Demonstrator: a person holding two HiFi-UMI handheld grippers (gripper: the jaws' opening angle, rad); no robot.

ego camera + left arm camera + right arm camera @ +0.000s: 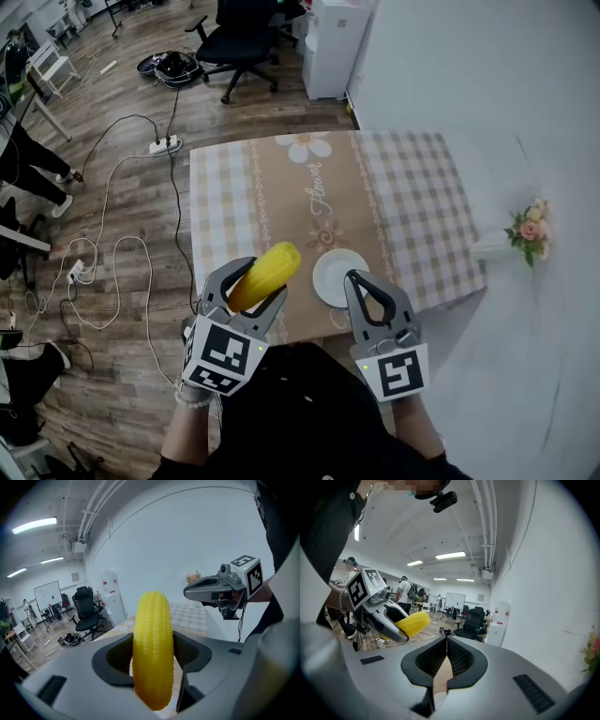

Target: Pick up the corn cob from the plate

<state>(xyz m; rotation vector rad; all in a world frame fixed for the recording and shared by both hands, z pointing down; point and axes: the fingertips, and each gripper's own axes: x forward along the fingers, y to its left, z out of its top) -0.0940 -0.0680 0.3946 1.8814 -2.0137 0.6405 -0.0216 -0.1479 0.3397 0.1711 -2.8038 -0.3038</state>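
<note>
Head view: left gripper (251, 283) w/ jaws clamped on corn cob (265, 275). The cob is tilted, its far end sticking out past the jaws, and it's apart from the plate (340, 277). Plate is white, sits on desk (412, 187) w/ checked cloth, near the front edge. Right gripper (361, 281) is beside the plate, jaws pressed together.

Left gripper view: cob stands upright btwn both jaw pads, gripped at mid-length. Right gripper is in the air at upper right.

Right gripper view: jaws closed on each other. Left gripper w/ cob is at left.
</note>
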